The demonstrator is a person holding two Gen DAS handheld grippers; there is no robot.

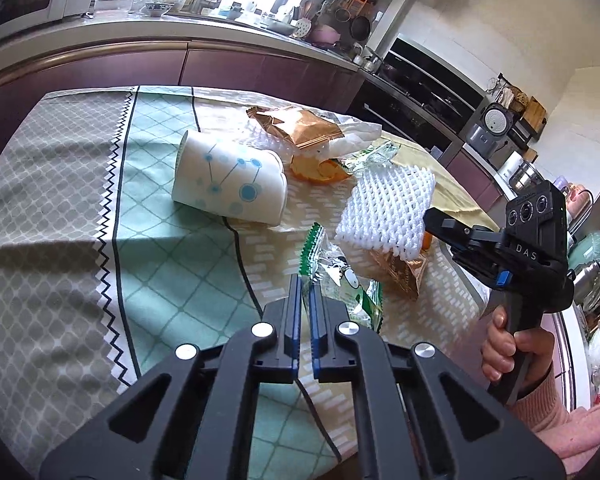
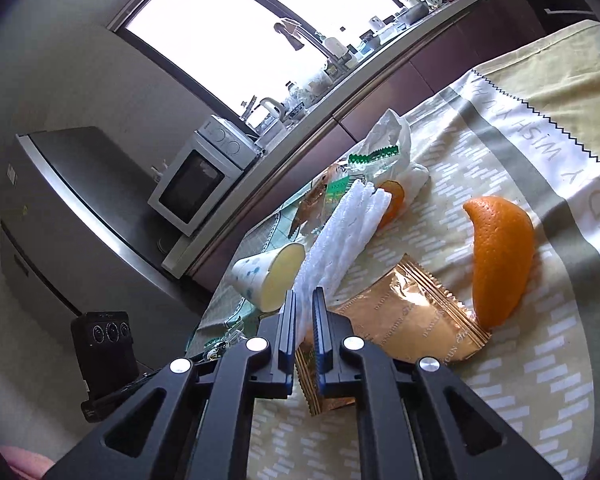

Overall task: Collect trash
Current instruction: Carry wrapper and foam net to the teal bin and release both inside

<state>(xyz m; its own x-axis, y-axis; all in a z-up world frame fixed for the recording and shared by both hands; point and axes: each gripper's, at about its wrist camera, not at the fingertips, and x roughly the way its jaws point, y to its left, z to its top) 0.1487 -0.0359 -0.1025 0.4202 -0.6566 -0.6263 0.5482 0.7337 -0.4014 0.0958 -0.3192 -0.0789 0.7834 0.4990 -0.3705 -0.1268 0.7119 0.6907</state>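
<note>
My left gripper [image 1: 305, 280] is shut on the edge of a green and clear snack wrapper [image 1: 342, 280] lying on the tablecloth. My right gripper [image 2: 305, 294] is shut on a white foam fruit net [image 2: 340, 236], which it holds above a gold wrapper [image 2: 412, 320]; the same gripper [image 1: 428, 216] and net [image 1: 384, 208] show in the left wrist view. A paper cup with blue dots [image 1: 228, 180] lies on its side. An orange peel [image 2: 500, 256] lies to the right of the gold wrapper.
Another gold wrapper [image 1: 296, 124], a white plastic bag [image 1: 356, 132], more orange peel [image 1: 320, 170] and a green wrapper [image 1: 372, 156] lie at the table's far side. A kitchen counter [image 1: 140, 24] with a microwave [image 2: 196, 180] runs behind the table [image 1: 60, 220].
</note>
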